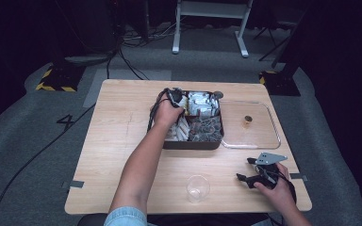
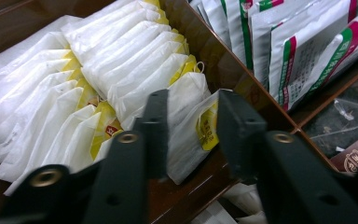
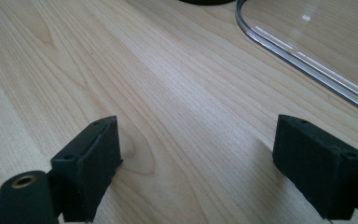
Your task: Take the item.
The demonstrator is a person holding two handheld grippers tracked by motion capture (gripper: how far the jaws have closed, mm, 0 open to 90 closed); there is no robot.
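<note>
Left tool [image 2: 186, 126] is down in the far-left compartment of the box [image 1: 193, 144], jaws a bit apart straddling the nearest upright white tea bag [image 2: 191, 135], while the right tool [image 3: 198, 163] sits wide open on the bench [image 1: 122, 141] near-right.

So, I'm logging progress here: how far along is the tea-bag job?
Early. The lid already lies beside the box. The left hand-held gripper has its jaws around one tea bag, not yet lifted. The cup looks empty; the right hand-held gripper rests open.
</note>
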